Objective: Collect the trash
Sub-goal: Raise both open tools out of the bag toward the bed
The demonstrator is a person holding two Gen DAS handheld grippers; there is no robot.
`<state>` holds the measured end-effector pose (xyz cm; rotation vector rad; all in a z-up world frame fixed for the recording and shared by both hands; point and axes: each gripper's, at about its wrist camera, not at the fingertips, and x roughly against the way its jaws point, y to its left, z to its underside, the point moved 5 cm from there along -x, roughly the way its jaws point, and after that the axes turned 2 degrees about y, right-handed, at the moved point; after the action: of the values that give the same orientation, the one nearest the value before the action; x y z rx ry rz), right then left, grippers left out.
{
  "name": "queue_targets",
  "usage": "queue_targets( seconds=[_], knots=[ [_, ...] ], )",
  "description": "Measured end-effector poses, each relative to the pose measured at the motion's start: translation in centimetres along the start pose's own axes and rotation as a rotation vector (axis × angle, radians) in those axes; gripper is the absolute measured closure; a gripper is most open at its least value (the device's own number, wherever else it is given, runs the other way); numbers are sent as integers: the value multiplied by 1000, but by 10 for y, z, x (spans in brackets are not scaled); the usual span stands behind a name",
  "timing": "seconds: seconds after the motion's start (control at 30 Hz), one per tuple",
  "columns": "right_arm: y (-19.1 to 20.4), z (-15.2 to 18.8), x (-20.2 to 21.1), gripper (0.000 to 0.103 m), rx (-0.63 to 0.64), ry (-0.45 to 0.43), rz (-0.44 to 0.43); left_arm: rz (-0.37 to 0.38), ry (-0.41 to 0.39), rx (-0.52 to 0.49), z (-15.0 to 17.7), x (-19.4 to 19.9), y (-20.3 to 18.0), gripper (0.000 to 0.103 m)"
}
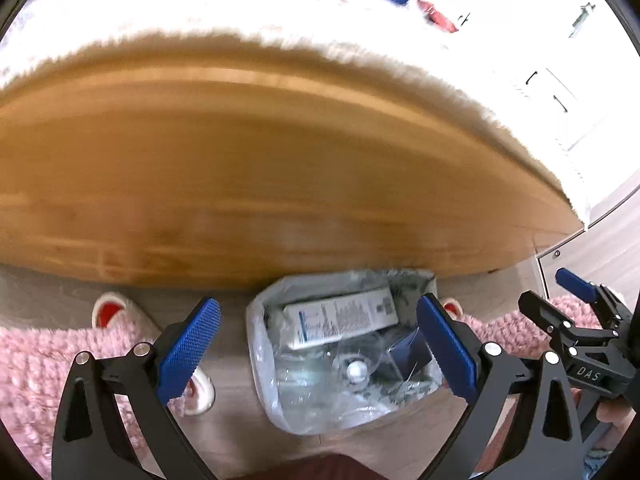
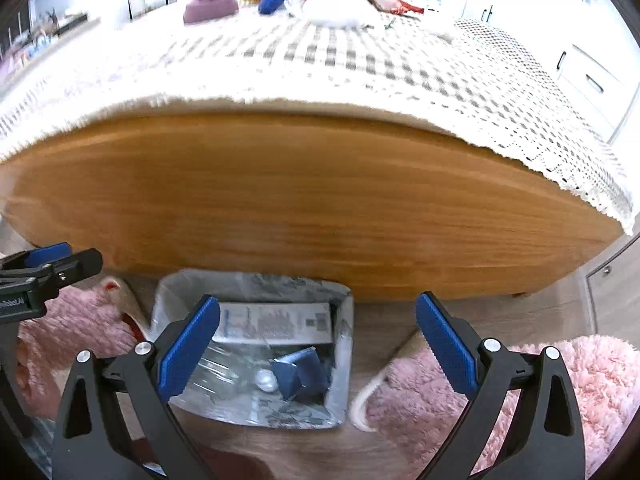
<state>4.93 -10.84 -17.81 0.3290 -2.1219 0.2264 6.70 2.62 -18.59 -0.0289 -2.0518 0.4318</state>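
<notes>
A small bin (image 1: pixel 264 380) (image 2: pixel 344 360) lined with clear plastic stands on the floor against the wooden bed frame. Inside lie a white printed carton (image 1: pixel 340 316) (image 2: pixel 276 322), a clear plastic bottle with a white cap (image 1: pixel 356 372) (image 2: pixel 266 380) and a dark blue box (image 1: pixel 404 354) (image 2: pixel 300 374). My left gripper (image 1: pixel 318 350) hovers open directly above the bin, nothing between its blue pads. My right gripper (image 2: pixel 318 348) is open too, over the bin's right edge and the floor, empty. Each gripper shows at the other view's side edge.
The wooden bed frame (image 1: pixel 260 184) (image 2: pixel 312 208) fills the middle, with a white checked blanket (image 2: pixel 360 64) and clothes on top. Pink fluffy rugs (image 1: pixel 36 376) (image 2: pixel 560 396) and white-and-red slippers (image 1: pixel 108 312) lie on the floor around the bin. White drawers (image 2: pixel 592 76) stand at right.
</notes>
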Motion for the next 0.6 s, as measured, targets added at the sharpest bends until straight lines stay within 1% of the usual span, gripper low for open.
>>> queue_targets(
  seconds=[0.07,0.2,0.3,0.37,0.5,0.6],
  knots=[
    [-1,-4,8,9,-6,-42,-15,5,-33,-28,-5,10,-7,7],
    [-3,-12,25,9,-13,-128,-17,3,-102,-91,-14,33,-22,7],
    [-8,-17,32,9,-39,-174,-32,11,-146,-126,-19,50,-31,7],
    [-11,-20,38,9,-53,-204,-40,23,-174,-139,-20,61,-35,7],
    [-20,-27,53,9,-73,-271,-39,13,-224,-157,-26,83,-41,7],
    [-25,-31,59,9,-93,-302,-41,18,-266,-167,-31,98,-44,7]
  ],
)
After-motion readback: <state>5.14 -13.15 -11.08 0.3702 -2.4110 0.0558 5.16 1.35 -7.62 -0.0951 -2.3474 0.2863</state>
